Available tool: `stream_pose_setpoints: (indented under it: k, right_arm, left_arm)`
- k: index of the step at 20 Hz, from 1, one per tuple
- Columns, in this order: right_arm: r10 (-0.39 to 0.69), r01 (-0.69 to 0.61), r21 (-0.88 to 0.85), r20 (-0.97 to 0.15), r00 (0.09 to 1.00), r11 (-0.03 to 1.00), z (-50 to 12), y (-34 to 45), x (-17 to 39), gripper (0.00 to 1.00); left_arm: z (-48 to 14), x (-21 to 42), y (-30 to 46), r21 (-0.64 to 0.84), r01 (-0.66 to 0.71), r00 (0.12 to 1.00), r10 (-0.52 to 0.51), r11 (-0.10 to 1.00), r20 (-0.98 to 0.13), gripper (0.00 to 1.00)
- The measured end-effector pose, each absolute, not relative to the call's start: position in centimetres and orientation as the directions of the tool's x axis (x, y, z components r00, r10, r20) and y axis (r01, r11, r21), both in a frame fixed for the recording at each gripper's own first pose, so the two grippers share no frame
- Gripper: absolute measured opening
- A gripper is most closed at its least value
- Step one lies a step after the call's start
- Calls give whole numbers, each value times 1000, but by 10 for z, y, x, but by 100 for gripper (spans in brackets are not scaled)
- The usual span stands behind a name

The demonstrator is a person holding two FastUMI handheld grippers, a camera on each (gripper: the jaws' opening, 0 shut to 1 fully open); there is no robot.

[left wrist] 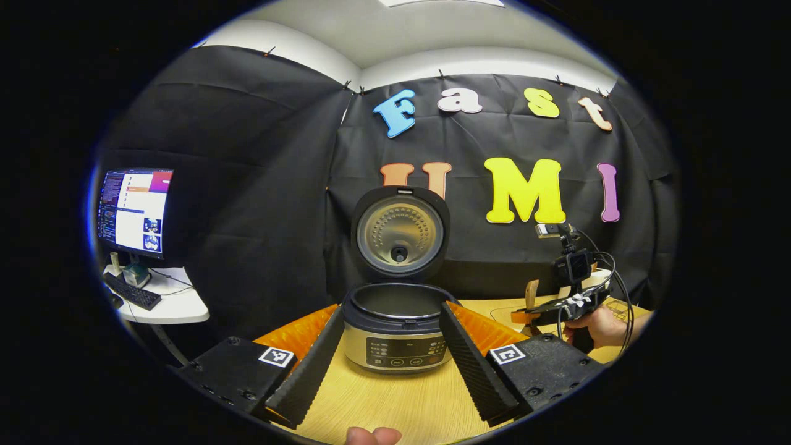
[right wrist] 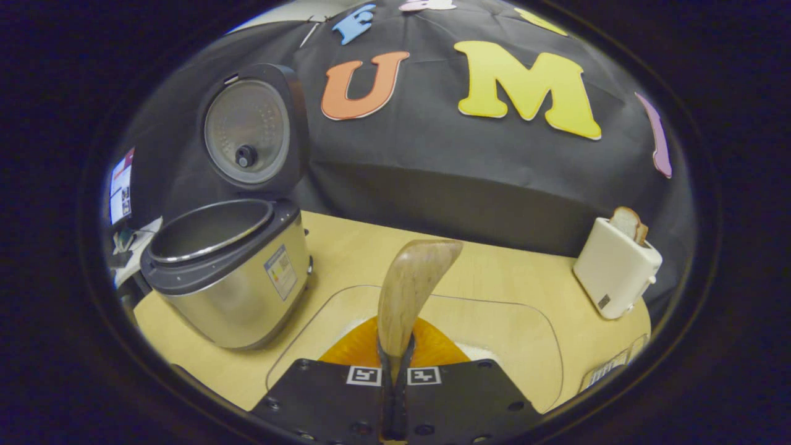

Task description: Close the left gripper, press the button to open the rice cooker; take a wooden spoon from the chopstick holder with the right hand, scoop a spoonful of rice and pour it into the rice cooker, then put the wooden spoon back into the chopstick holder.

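The rice cooker (left wrist: 395, 334) stands on the wooden table with its lid (left wrist: 400, 233) raised and the inner pot (right wrist: 210, 232) showing. My left gripper (left wrist: 392, 309) is open, with one finger on each side of the cooker's front and apart from it. In the right gripper view, my right gripper (right wrist: 395, 361) is shut on the handle of the wooden spoon (right wrist: 414, 278). The spoon's bowl points up and away over a clear container (right wrist: 525, 309) with white rice at its bottom. I cannot tell whether the spoon holds rice. The right gripper (left wrist: 571, 300) and its hand also appear right of the cooker.
A white toaster (right wrist: 615, 266) with a bread slice stands at the table's far right. A slatted holder (right wrist: 609, 368) sits at the right front edge. A side desk with a monitor (left wrist: 136, 210) and keyboard lies left of the table.
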State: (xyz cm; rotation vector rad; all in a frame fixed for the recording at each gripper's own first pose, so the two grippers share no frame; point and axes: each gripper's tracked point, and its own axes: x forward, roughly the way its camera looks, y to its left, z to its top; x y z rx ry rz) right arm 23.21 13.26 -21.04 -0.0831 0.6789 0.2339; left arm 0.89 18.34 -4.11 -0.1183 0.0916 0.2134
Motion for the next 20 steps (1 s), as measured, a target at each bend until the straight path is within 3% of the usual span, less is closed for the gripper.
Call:
stream_pose_setpoints:
  k: [8,16,17,18,20]
  right_arm:
    - [299,-122,312,-616,729,942,-205,137,241,0]
    - [383,30,575,-581,718,818,-207,138,250,0]
    - [392,41,596,-578,715,802,-207,135,250,0]
    - [398,51,609,-577,713,792,-208,132,249,0]
    - [408,79,647,-565,717,758,-208,125,252,0]
  left_arm:
    - [-40,6,190,-115,-232,970,219,966,-108,99]
    - [-42,6,188,-119,-233,968,219,965,-119,99]
    - [-42,6,188,-121,-235,968,221,965,-118,94]
    - [-42,6,189,-121,-235,968,221,965,-118,99]
    - [-43,6,188,-121,-236,968,222,964,-119,99]
